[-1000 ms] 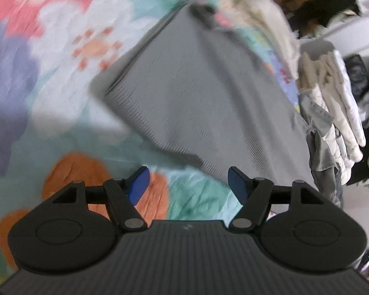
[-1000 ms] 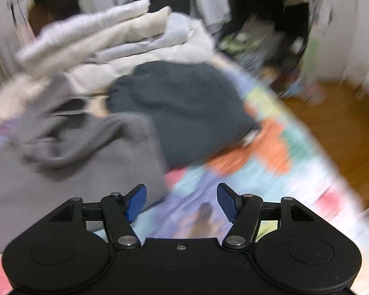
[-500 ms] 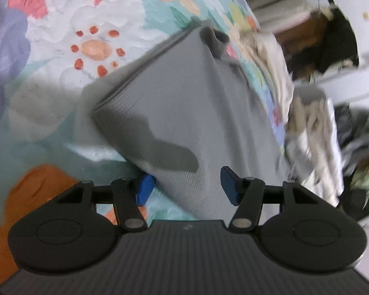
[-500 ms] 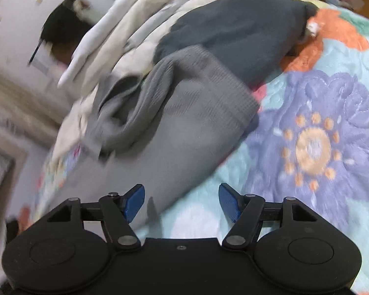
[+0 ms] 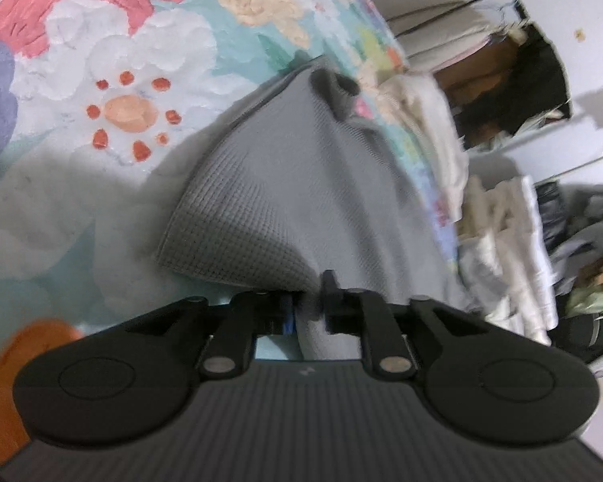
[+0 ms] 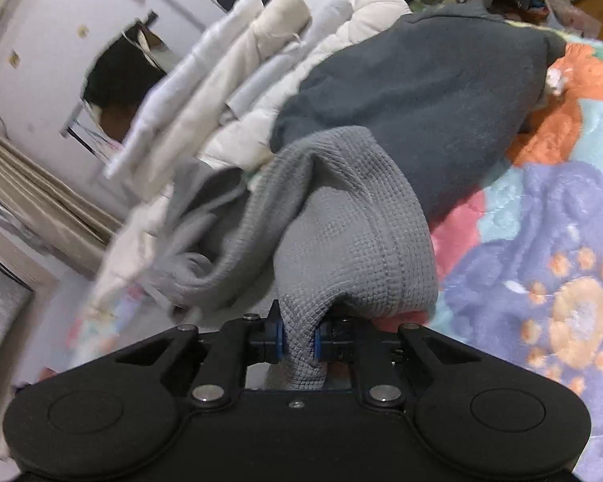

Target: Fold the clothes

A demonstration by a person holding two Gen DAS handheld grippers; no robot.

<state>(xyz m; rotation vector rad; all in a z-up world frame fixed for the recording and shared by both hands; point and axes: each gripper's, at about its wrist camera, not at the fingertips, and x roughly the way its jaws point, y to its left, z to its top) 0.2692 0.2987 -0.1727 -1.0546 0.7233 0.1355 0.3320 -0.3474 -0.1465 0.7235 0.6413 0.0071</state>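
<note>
Low in the left wrist view, just above the black gripper body, the left gripper (image 5: 307,309) has its jaws closing on a corner of the grey waffle-knit garment (image 5: 285,201), with the cloth pinched between them. From there the garment spreads up toward the middle of the frame over the floral quilt (image 5: 112,108), ending in a small bunched fold at upper centre. Its right edge blurs into a heap of pale clothes (image 5: 502,241) at the right, so the border cannot be made out.

At the lower centre of the right wrist view, the right gripper (image 6: 298,339) is likewise closing, its blue pads (image 6: 278,337) narrow around a thick gathered fold of the same grey garment (image 6: 353,241). The cloth rises from the jaws and drapes left in loose folds. Behind it, in the upper right, lies a dark knit garment (image 6: 422,92), partly hidden. Stacked white folded items (image 6: 229,80) fill the upper left, smeared by motion.
</note>
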